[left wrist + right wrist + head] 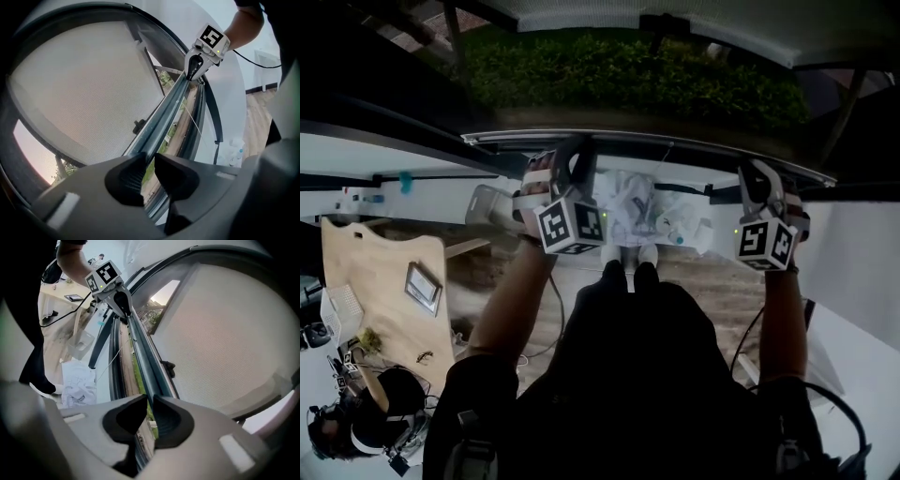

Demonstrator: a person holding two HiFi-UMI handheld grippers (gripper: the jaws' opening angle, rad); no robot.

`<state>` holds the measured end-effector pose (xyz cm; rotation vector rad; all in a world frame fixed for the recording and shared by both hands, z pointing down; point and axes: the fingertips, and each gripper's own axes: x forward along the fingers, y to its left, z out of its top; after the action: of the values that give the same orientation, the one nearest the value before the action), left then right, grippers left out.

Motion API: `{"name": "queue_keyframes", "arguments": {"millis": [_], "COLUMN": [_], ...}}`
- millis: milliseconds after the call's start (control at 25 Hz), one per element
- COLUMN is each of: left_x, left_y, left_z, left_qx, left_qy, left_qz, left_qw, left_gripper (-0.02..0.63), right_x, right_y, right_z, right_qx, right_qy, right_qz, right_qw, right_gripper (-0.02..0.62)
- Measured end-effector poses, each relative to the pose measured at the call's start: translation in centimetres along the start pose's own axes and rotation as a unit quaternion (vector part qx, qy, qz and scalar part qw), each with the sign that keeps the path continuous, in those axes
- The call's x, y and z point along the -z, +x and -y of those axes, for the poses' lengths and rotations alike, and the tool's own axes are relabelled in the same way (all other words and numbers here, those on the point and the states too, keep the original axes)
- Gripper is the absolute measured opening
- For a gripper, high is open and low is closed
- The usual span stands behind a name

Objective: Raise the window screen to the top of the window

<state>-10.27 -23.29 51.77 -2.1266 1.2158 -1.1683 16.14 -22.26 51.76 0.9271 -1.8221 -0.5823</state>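
The window screen is a grey mesh with a dark bottom rail. In the head view that rail curves across above both hands. My left gripper is shut on the rail, which runs between its jaws. My right gripper is shut on the same rail farther along, with the mesh to its right. Each gripper shows in the other's view: the right gripper and the left gripper both sit on the rail. In the head view the left gripper and the right gripper are raised at about the same height.
A small black latch sits on the rail. Below it lie the window frame and sill. Green hedges show outside. White bags lie on the floor, a wooden table stands at the left, and a person is beside it.
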Motion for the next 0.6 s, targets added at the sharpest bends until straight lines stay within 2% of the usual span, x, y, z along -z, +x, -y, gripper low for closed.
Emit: {"name": "queue_keyframes", "arguments": {"millis": [320, 600], "left_x": [-1.6, -3.5], "left_y": [-1.1, -2.7], "left_z": [-2.1, -4.4], "left_qx": [-0.012, -0.041], "left_qy": [0.006, 0.002], "left_qz": [0.007, 0.025], "left_qw": [0.9999, 0.9988], "left_gripper": [0.063, 0.066], "right_x": [-1.2, -2.6], "right_y": [-1.4, -3.4], "right_z": [2.3, 4.7], "right_qx": [0.018, 0.044], "right_qy": [0.008, 0.015], "right_qz": [0.006, 0.023], "right_qw": [1.0, 0.999], "right_gripper": [0.043, 0.046]}}
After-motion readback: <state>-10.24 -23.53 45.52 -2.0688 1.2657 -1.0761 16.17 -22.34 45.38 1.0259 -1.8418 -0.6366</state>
